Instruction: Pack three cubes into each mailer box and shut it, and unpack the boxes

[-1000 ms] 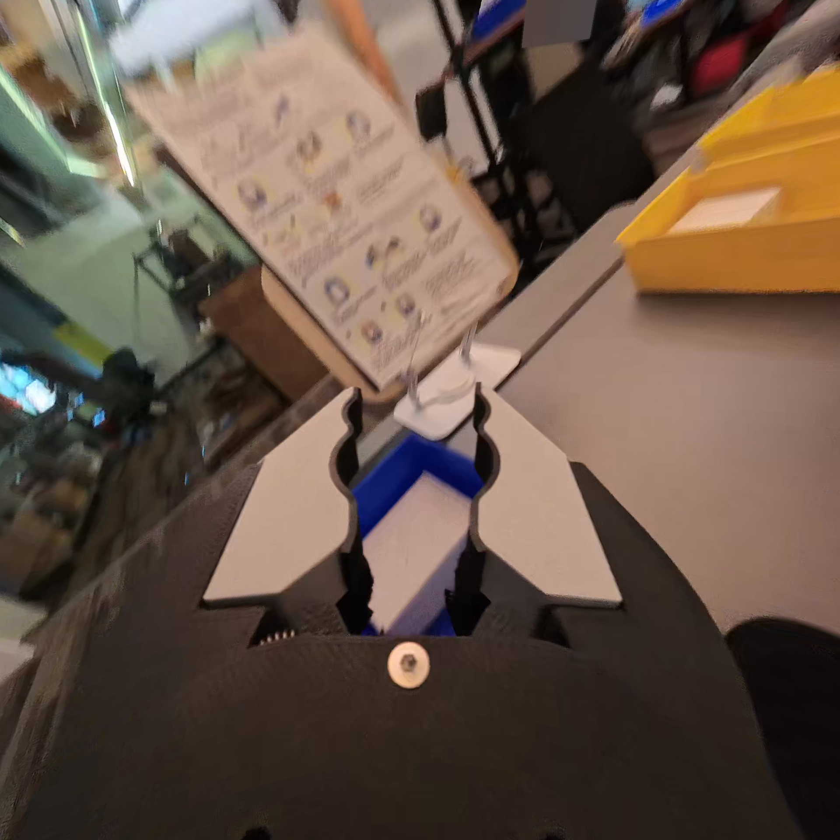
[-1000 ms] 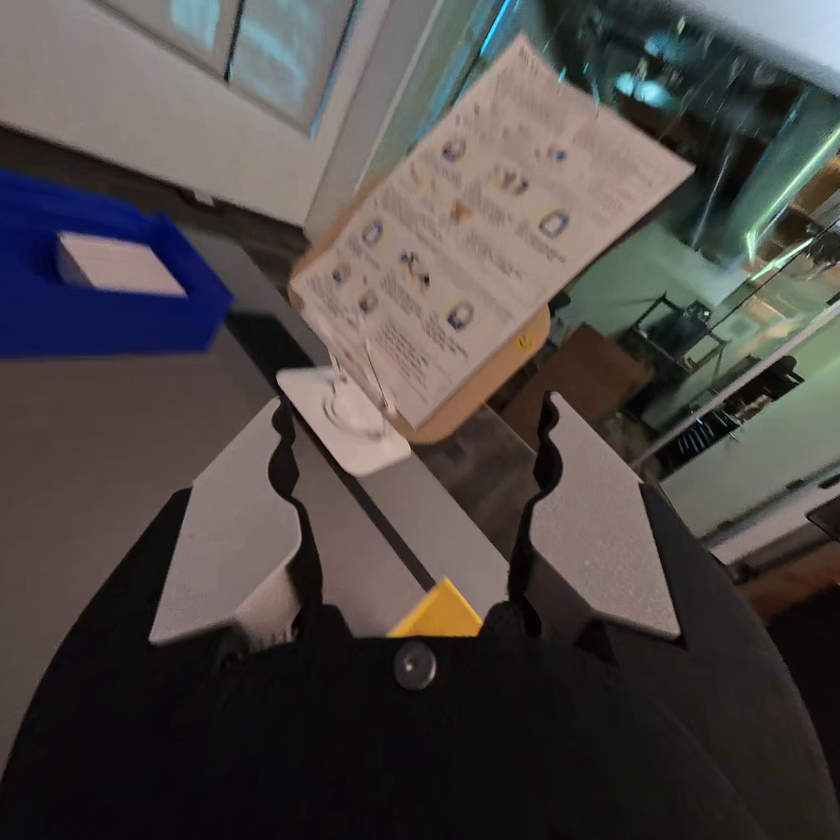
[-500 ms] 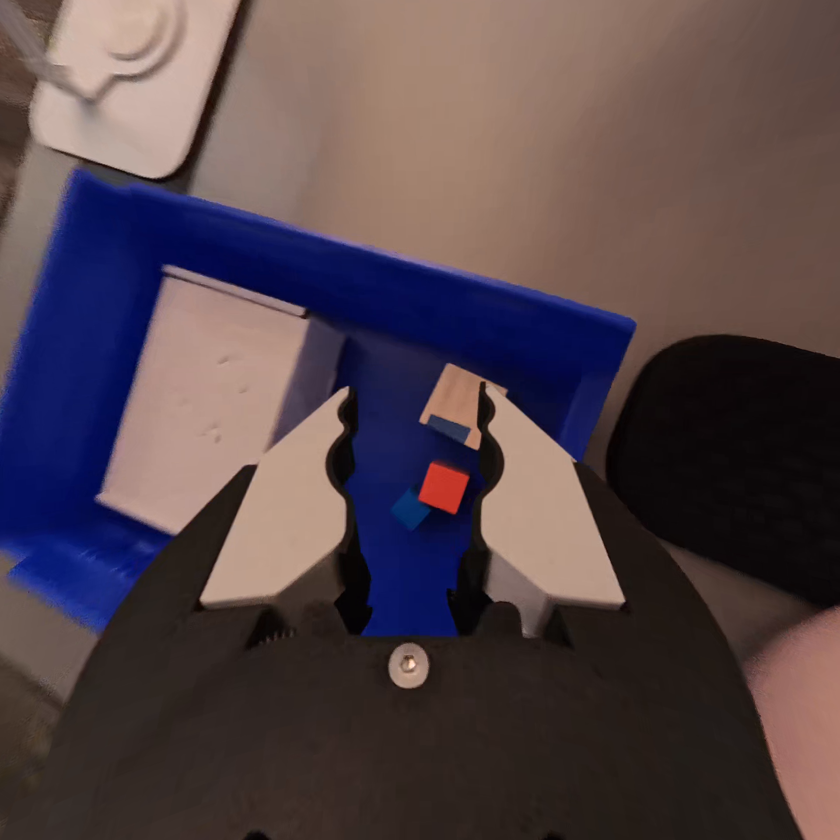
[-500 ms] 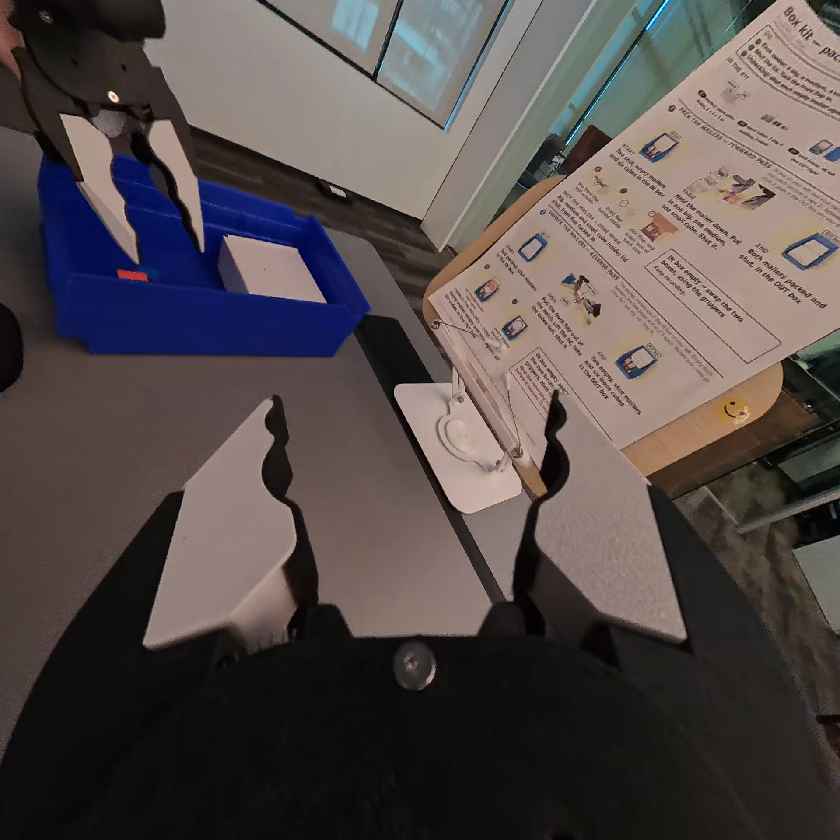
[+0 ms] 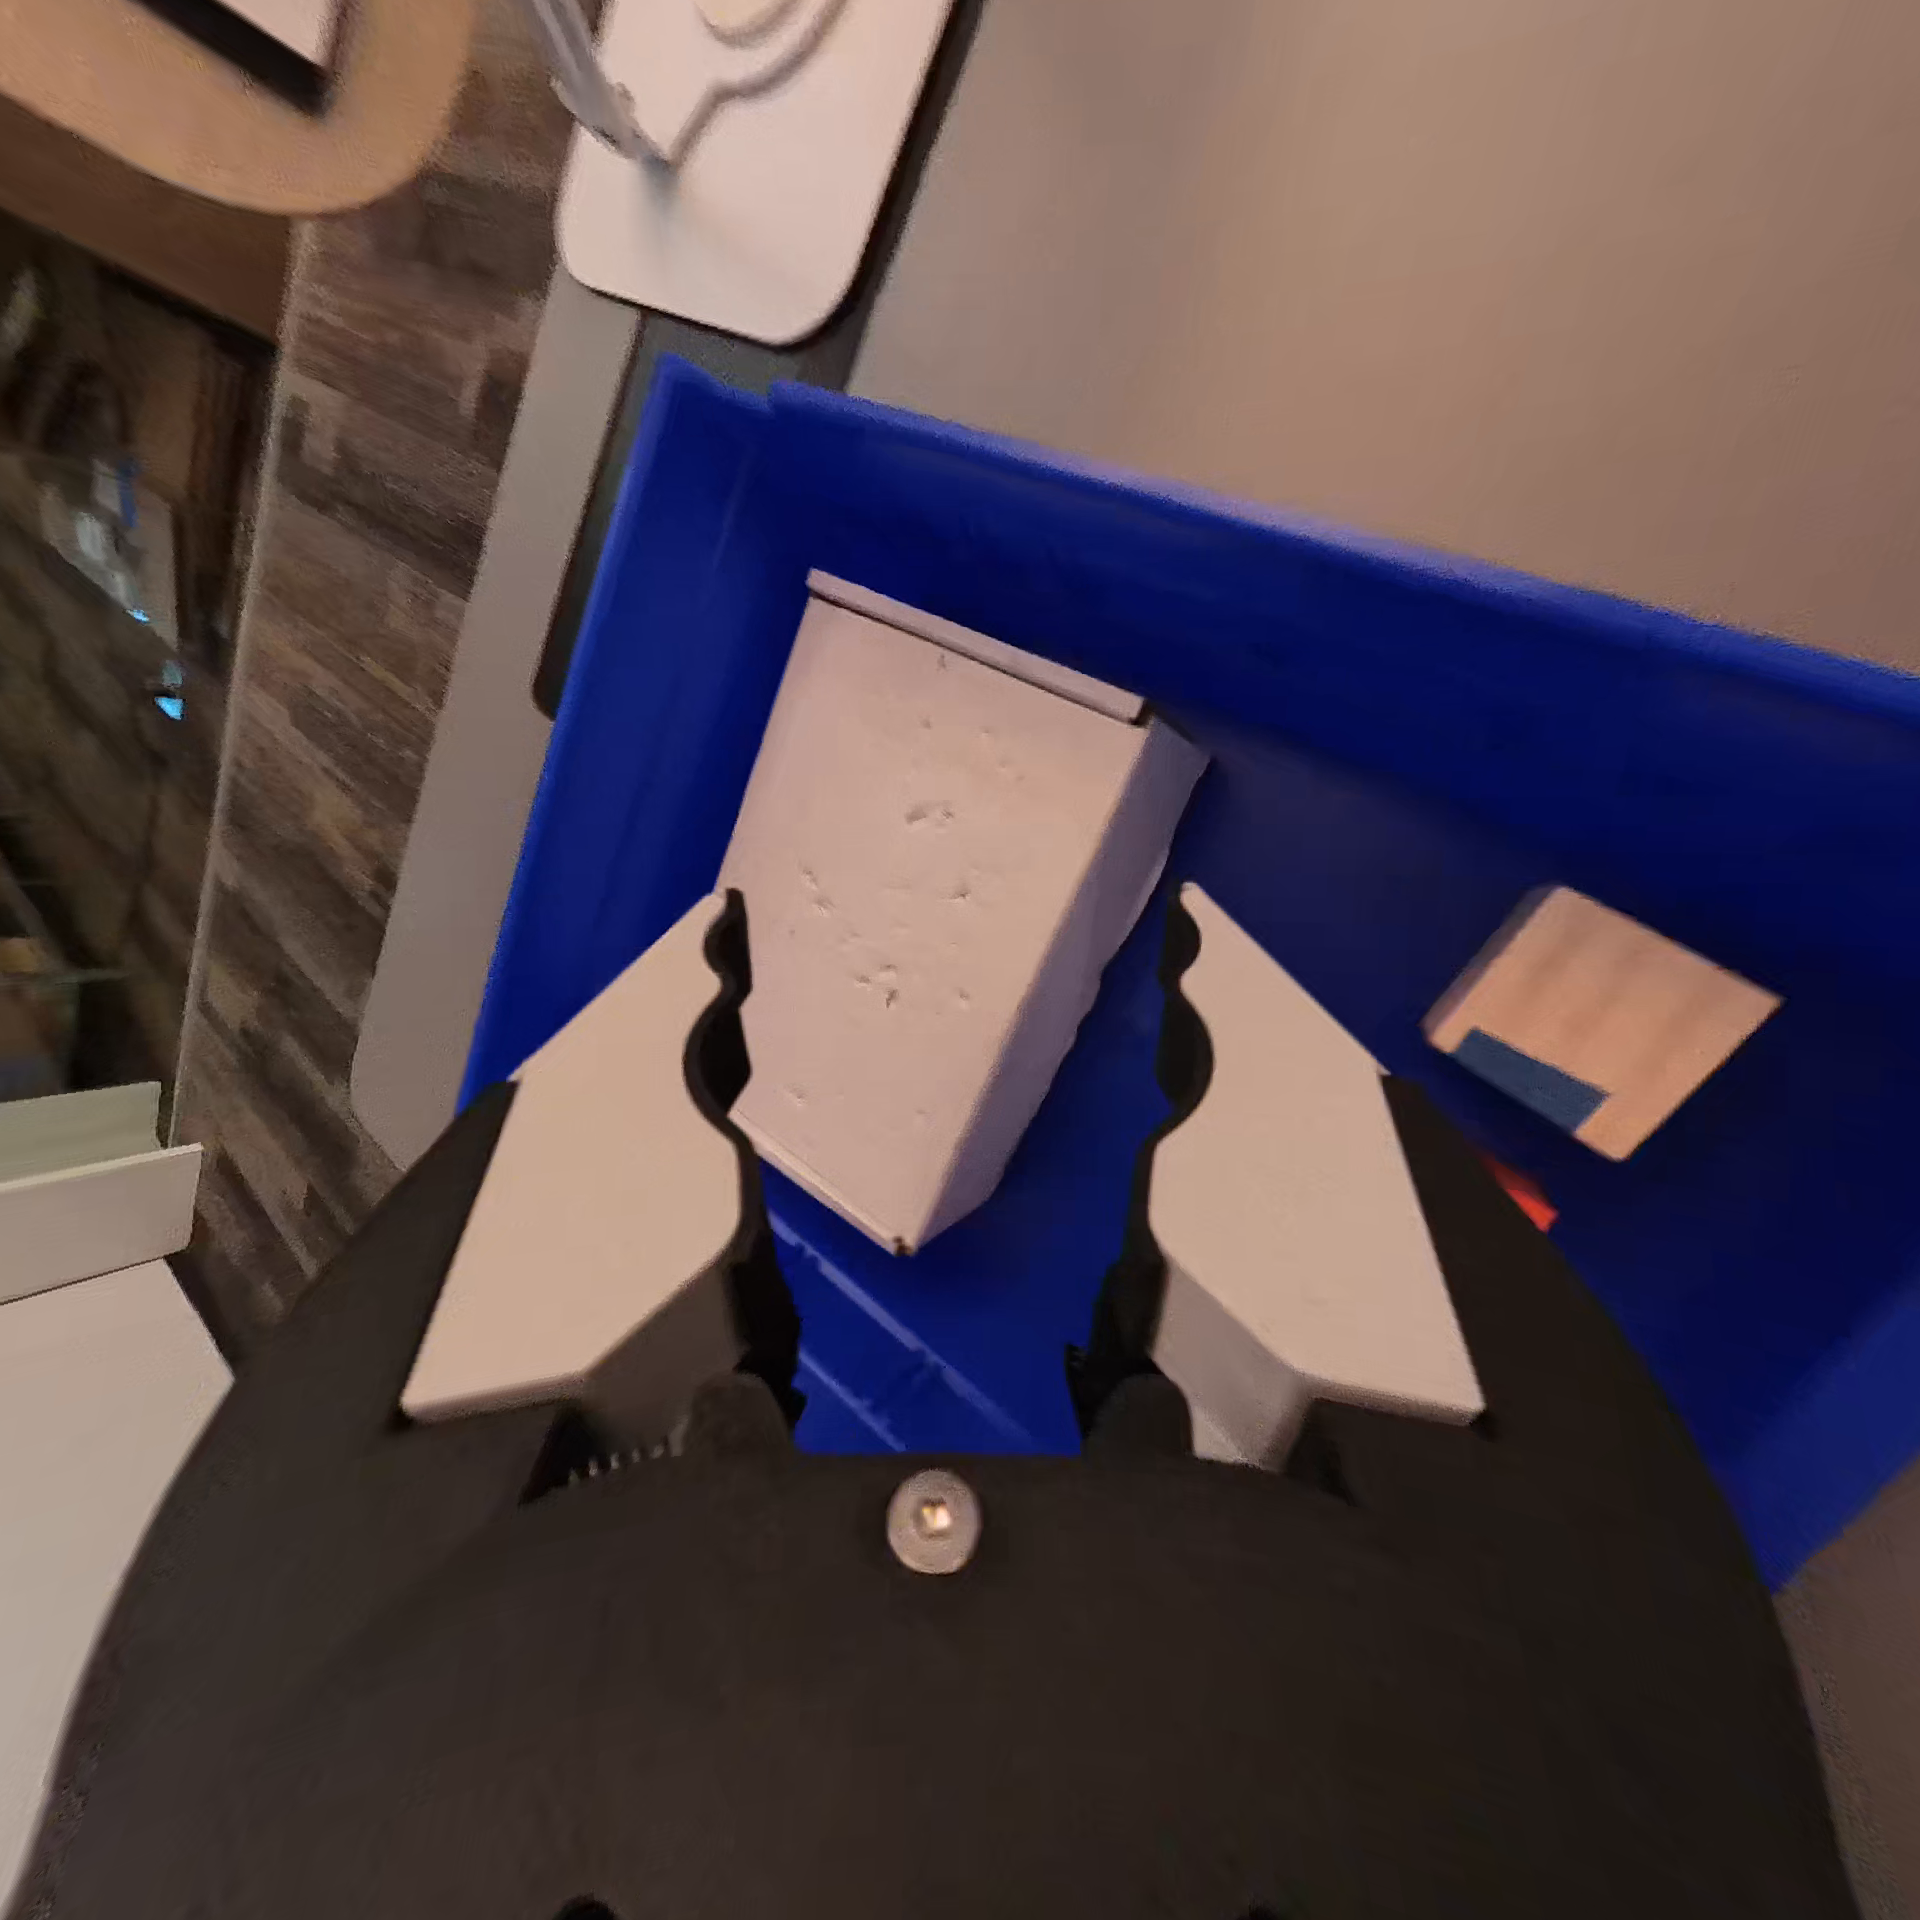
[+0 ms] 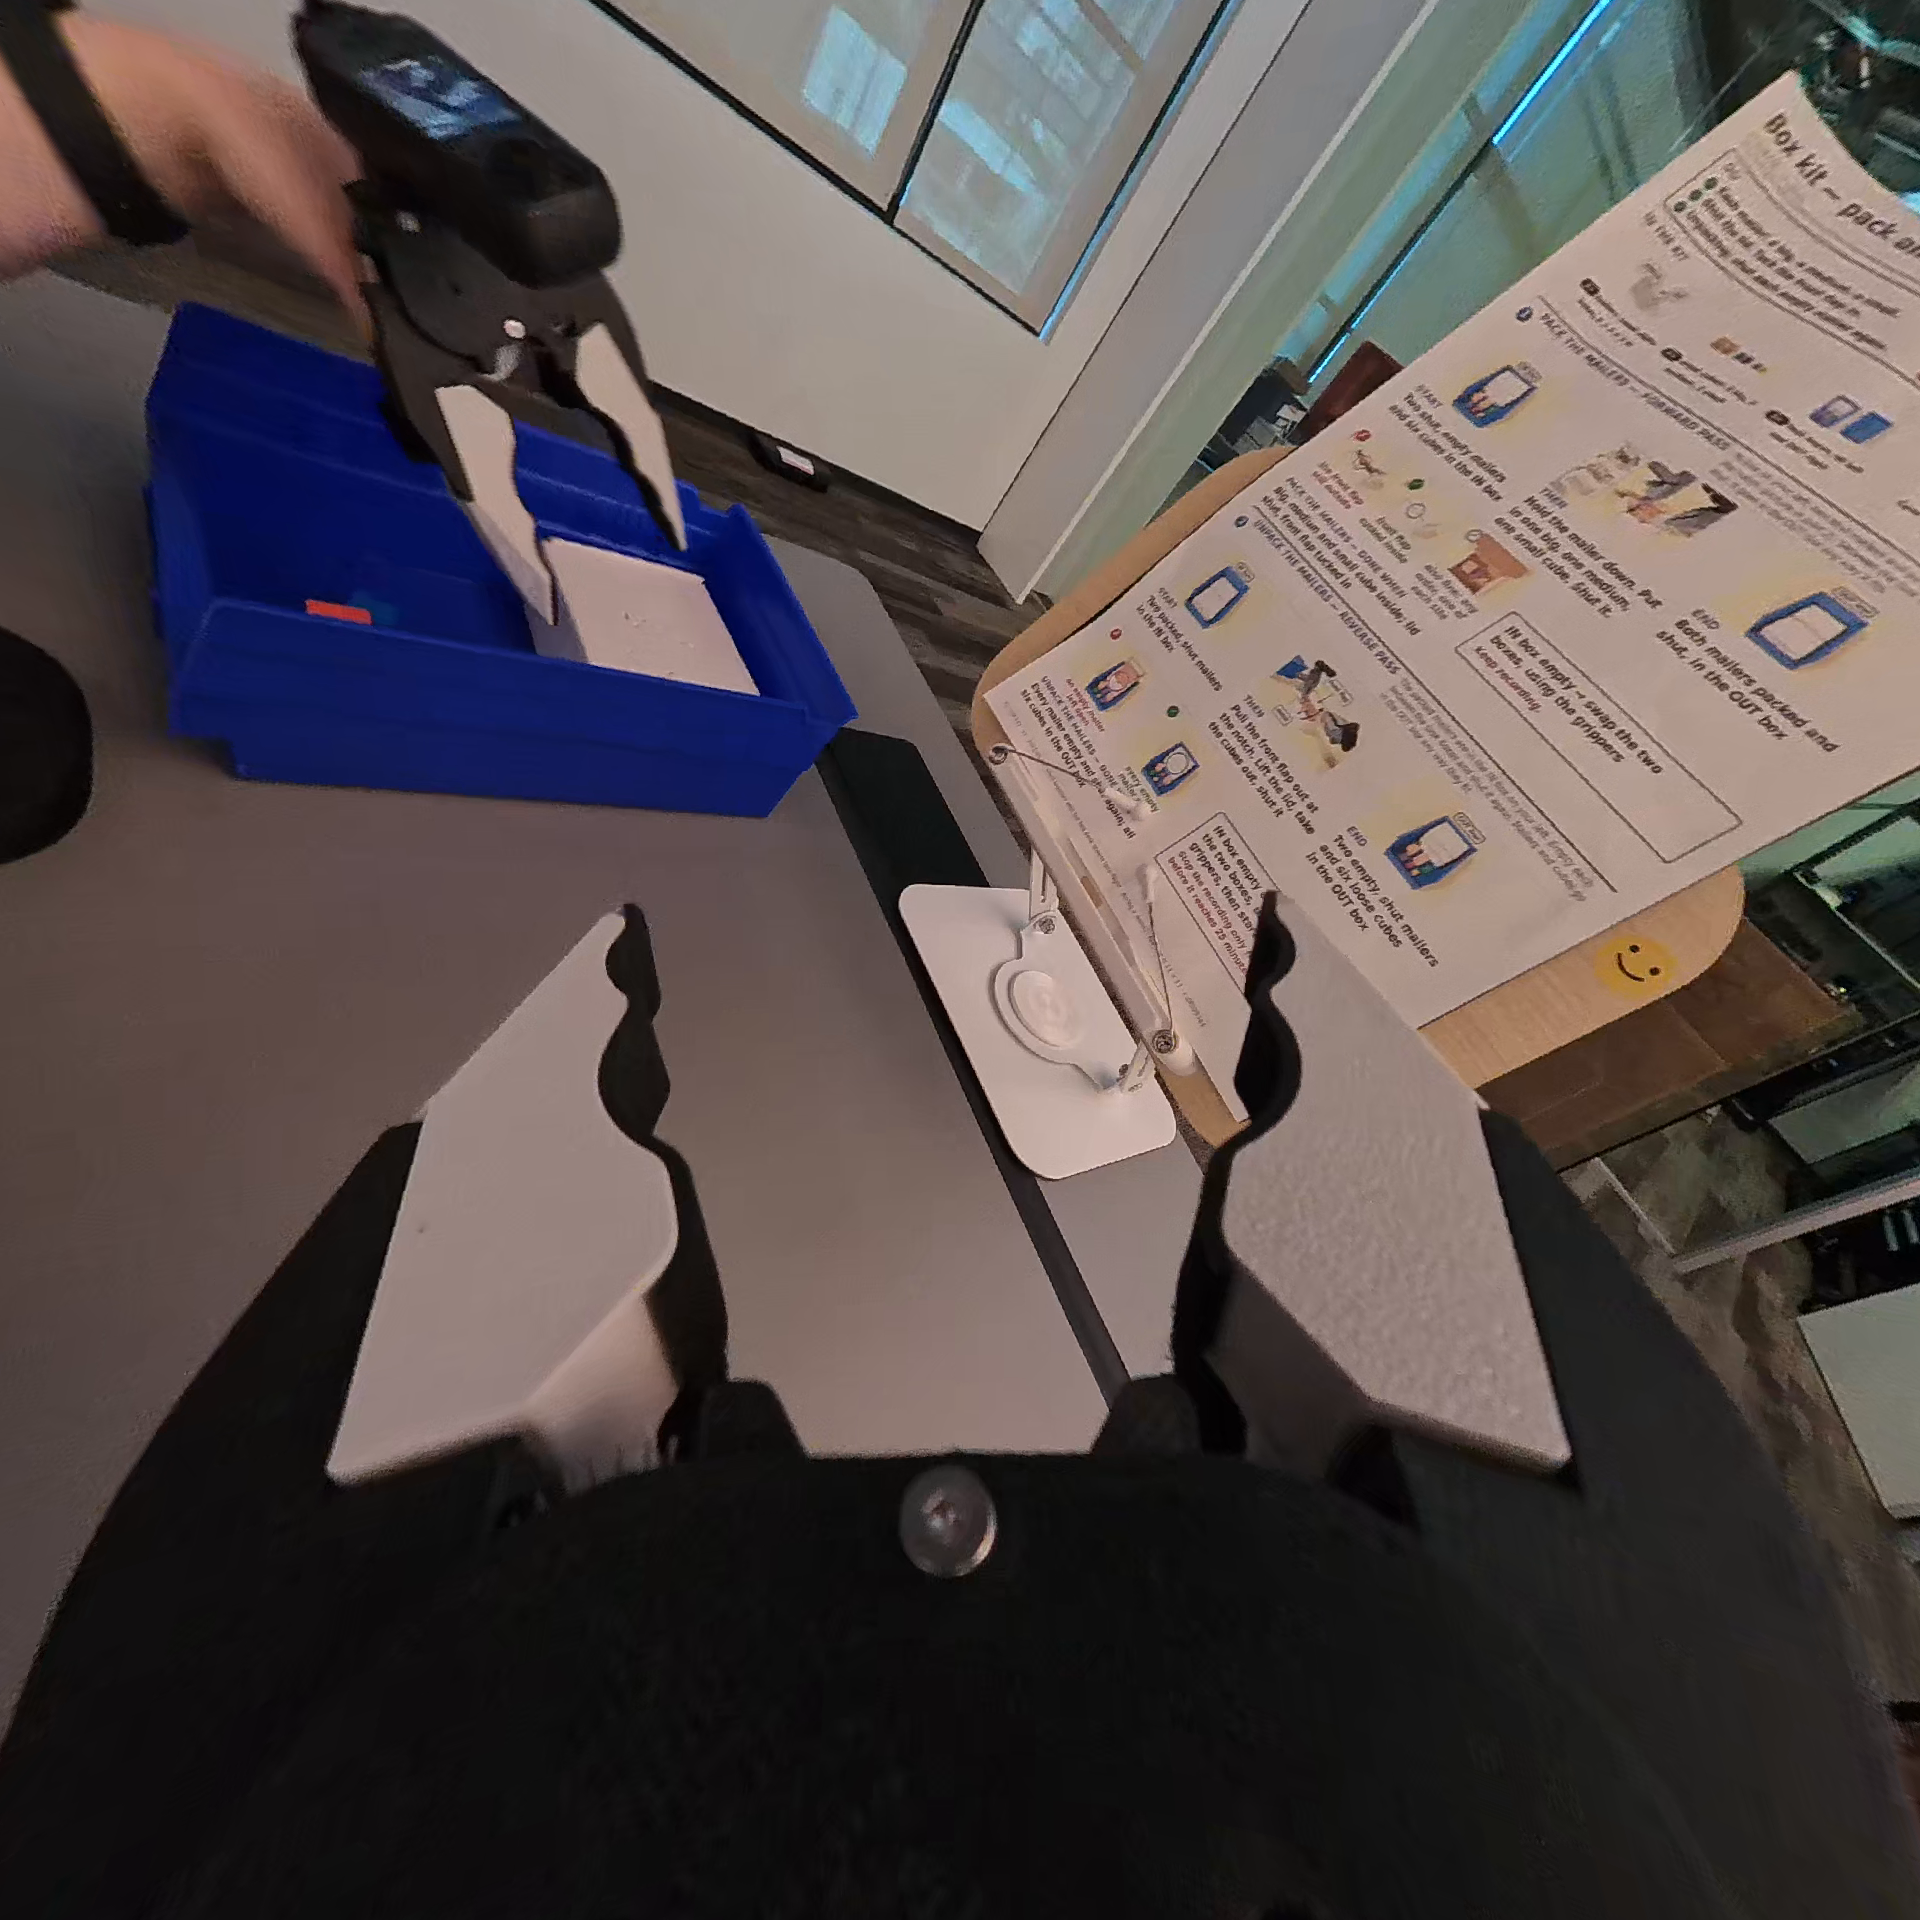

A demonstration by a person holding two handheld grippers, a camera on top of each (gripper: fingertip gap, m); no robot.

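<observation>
The left gripper (image 5: 951,935) hangs over the blue bin (image 5: 1351,582) with its jaws spread wide, and the closed white mailer box (image 5: 925,894) lies framed in the gap between them. In the left wrist view the left finger's tip (image 5: 717,935) overlaps the box's edge, but whether it touches the cardboard cannot be told; the right finger stands clear of the box, and nothing is clamped. The right wrist view shows the same gripper (image 6: 613,561) from afar, held by a person's hand (image 6: 156,177), its two pale fingers pointing down into the bin (image 6: 468,707) with the tips at the near and far sides of the mailer box (image 6: 644,629). To the side of the box, on the bin floor, lies a larger wooden cube (image 5: 1600,1018) with a blue patch on one face, and a red cube (image 5: 1522,1205) peeks out just behind the gripper's right finger; in the right wrist view the red cube (image 6: 338,611) sits beside a small blue one (image 6: 379,606). The right gripper (image 6: 951,935) hovers above the grey table (image 6: 260,987), well apart from the bin, its jaws wide apart and empty. Ahead of it, a white stand (image 6: 1039,1029) at the table's edge carries a printed instruction sheet (image 6: 1507,623).
</observation>
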